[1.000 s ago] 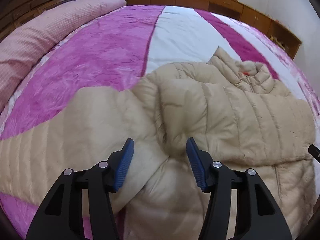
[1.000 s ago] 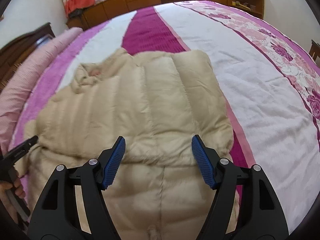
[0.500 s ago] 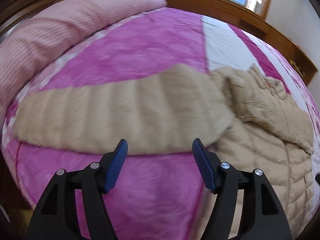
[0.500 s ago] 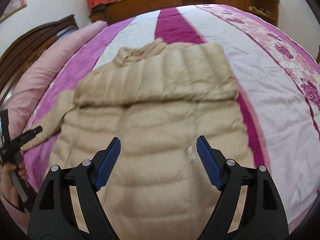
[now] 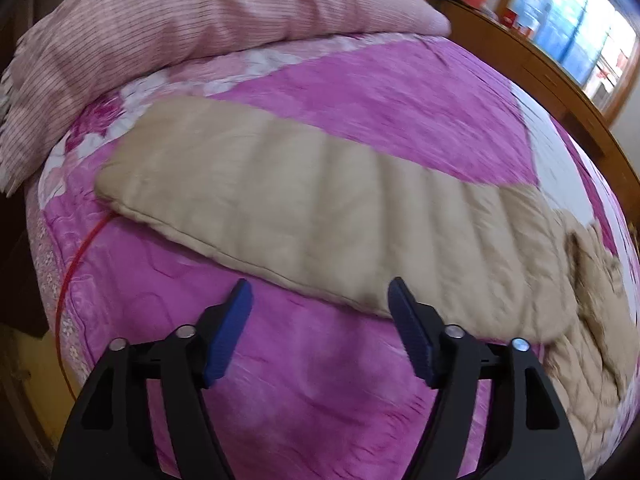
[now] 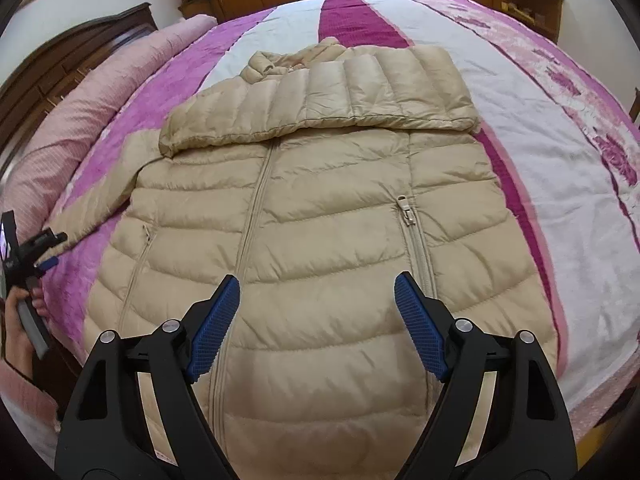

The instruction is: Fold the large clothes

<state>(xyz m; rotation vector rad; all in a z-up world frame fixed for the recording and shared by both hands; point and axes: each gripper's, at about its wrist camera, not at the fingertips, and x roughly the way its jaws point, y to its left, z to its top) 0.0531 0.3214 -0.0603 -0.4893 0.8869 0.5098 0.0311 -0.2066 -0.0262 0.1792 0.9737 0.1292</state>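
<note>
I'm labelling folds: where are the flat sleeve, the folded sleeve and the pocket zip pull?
flat sleeve (image 5: 304,208), left wrist view, mid-length
folded sleeve (image 6: 320,96), right wrist view, middle
pocket zip pull (image 6: 405,209), right wrist view, metal tab

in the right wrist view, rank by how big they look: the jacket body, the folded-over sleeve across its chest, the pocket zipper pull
1. jacket body: fills most of the view.
2. folded-over sleeve: a band across the chest, though farther from the camera.
3. pocket zipper pull: tiny by comparison.
</note>
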